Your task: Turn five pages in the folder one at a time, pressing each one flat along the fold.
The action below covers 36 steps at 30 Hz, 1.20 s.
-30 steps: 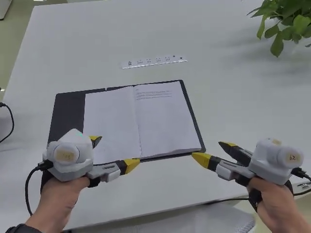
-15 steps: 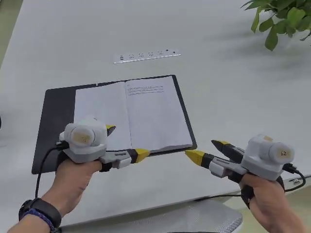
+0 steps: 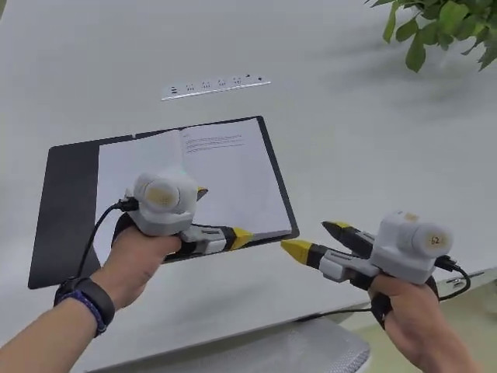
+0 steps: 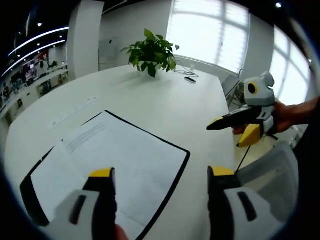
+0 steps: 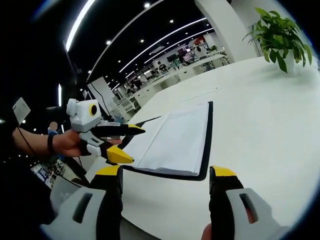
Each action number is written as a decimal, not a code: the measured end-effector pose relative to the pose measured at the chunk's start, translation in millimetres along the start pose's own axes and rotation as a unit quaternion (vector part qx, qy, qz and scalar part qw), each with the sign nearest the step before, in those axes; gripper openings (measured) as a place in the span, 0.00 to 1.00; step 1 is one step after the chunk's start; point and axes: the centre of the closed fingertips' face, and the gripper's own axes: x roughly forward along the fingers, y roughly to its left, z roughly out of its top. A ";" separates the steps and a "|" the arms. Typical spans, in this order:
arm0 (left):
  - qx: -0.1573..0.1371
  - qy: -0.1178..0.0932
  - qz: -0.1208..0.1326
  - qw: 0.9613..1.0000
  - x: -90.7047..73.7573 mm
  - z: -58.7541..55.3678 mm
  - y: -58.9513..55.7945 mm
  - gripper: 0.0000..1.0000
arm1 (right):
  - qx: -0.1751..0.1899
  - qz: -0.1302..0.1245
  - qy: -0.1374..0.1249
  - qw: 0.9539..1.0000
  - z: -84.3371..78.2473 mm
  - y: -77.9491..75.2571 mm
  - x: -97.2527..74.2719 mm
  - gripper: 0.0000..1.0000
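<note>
The black folder lies open on the white table, with white pages spread either side of the fold. My left gripper hovers open over the folder's near edge, one yellow tip above the right page and the other just past the edge. In the left gripper view its jaws frame the right page and bare table. My right gripper is open just off the folder's near right corner, holding nothing. The right gripper view shows the folder ahead and the left gripper at its left.
A flush socket strip sits in the table beyond the folder. A potted plant stands at the far right. A grey chair back is below the table's near edge. Cables trail from both grippers.
My left gripper has moved forward and to the right, from in front of the folder's left half to over its near edge by the right page. The right gripper has barely shifted.
</note>
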 end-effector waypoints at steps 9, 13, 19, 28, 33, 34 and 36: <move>-0.011 0.008 0.027 1.000 42.4 -6.6 13.5 0.71 | 0.004 0.003 0.007 1.000 -2.8 -2.2 -2.1 0.69; -0.021 0.013 0.032 0.999 56.0 -10.8 15.8 0.70 | 0.008 0.002 0.010 1.000 -5.5 -5.1 -2.4 0.69; -0.034 0.014 0.042 0.998 70.7 -11.7 14.5 0.71 | 0.013 0.003 0.015 1.000 -9.4 -6.2 -1.0 0.68; -0.007 0.034 0.062 0.997 92.2 -15.8 15.5 0.74 | 0.018 0.001 0.018 1.000 -12.6 -9.0 -2.1 0.67; -0.003 0.052 0.062 0.997 97.1 -25.2 16.7 0.75 | 0.021 -0.001 0.017 1.000 -12.2 -11.9 -3.2 0.67; 0.000 0.054 0.058 0.997 97.5 -26.7 15.2 0.76 | 0.023 -0.002 0.017 1.000 -12.2 -12.3 -3.1 0.67; 0.019 0.062 0.058 0.996 97.9 -30.9 15.0 0.76 | 0.025 -0.002 0.017 1.000 -12.5 -12.7 -2.7 0.67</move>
